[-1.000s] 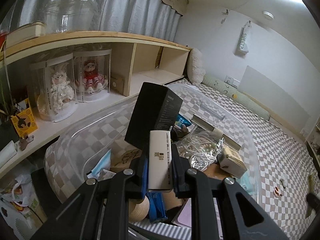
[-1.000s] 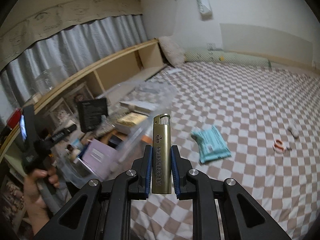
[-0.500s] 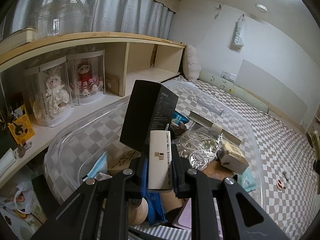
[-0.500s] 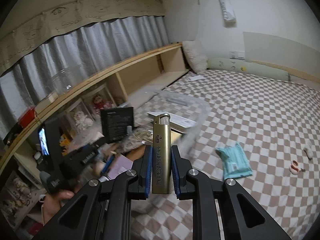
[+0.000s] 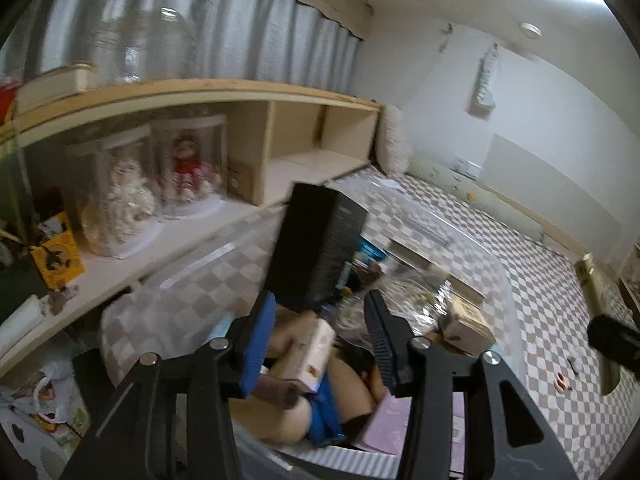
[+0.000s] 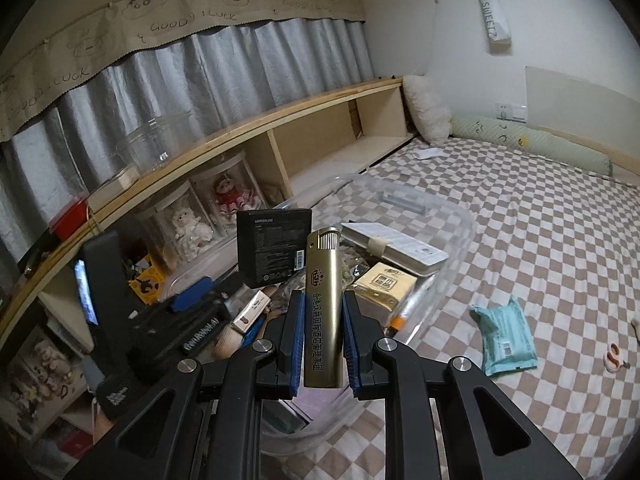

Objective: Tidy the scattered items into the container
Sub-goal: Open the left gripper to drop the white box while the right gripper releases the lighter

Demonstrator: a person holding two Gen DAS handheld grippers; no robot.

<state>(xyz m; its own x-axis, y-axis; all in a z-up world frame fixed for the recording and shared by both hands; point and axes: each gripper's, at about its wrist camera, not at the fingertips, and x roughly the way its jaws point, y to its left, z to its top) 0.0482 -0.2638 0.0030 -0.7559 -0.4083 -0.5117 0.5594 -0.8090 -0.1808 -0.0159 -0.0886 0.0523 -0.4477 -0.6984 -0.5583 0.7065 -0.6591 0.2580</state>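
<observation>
A: What lies ahead of the jaws?
B: The clear container (image 6: 452,240) on the checkered bed (image 6: 560,240), crammed; a black box (image 6: 274,258) stands upright inside.
A: The left gripper (image 5: 320,340)?
B: Spread wide, holding nothing; a small white box (image 5: 316,354) lies in the container below its gap.
A: And the right gripper (image 6: 322,344)?
B: Clamped on a gold lighter (image 6: 323,312), upright, above the container's near rim.

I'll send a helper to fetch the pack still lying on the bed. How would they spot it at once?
On the checkered bedspread, look just right of the clear plastic bin. The teal wipes pack lies flat there, alone, soft and rectangular with a small barcode label; the tiny pink-and-white item beyond is far smaller.
</observation>
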